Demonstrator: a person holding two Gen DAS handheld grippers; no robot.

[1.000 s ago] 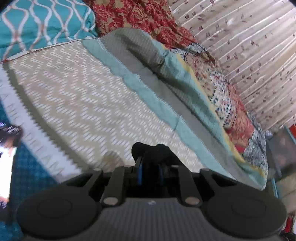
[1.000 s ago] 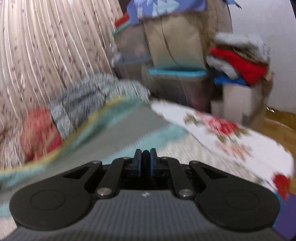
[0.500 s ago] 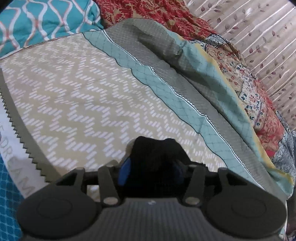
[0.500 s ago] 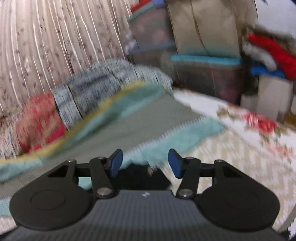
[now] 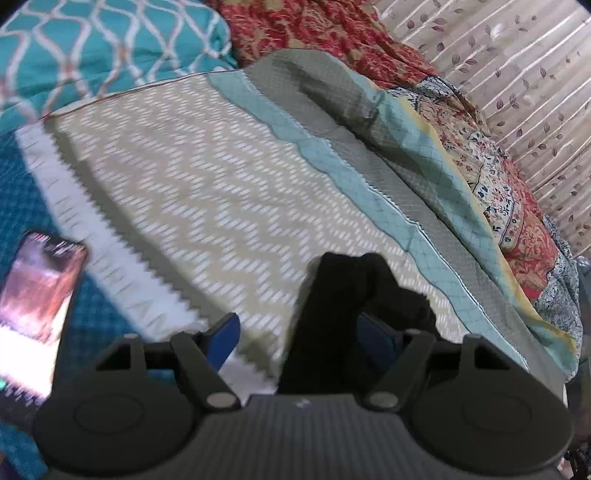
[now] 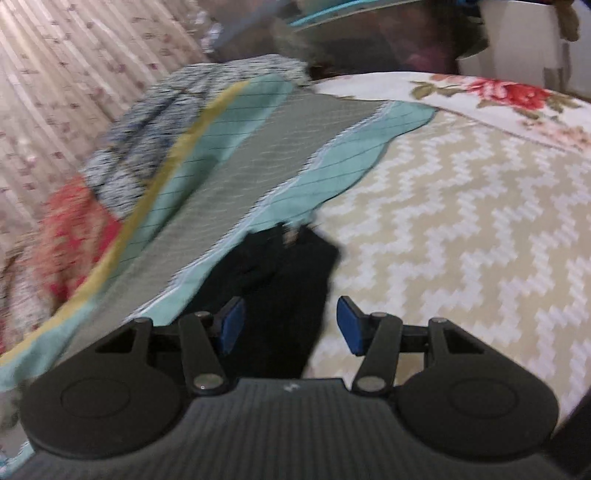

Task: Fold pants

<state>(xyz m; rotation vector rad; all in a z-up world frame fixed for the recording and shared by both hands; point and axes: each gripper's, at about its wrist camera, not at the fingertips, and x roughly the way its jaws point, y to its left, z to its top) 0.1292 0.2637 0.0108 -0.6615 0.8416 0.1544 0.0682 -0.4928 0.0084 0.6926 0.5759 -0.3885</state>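
Observation:
The black pants [image 5: 343, 306] lie bunched on the beige zigzag bedspread [image 5: 192, 177], right in front of my left gripper [image 5: 301, 341]. Its blue pads stand wide apart, and the cloth lies loose between them, covering part of the right pad. In the right wrist view the pants [image 6: 280, 280] stretch from the teal stripe down between the pads of my right gripper [image 6: 290, 326], which is open too. Neither gripper clamps the cloth.
A lit phone [image 5: 35, 295] lies at the left on teal fabric. A teal pillow [image 5: 92, 48] and red floral bedding [image 5: 314, 29] are at the head. A rolled patterned quilt [image 5: 498, 192] runs beside the curtain. Storage boxes [image 6: 388, 40] stand beyond the bed.
Both grippers went from shut to open, the right half a second before the left. The black pants dropped out of the left jaws and now lie loose between the pads.

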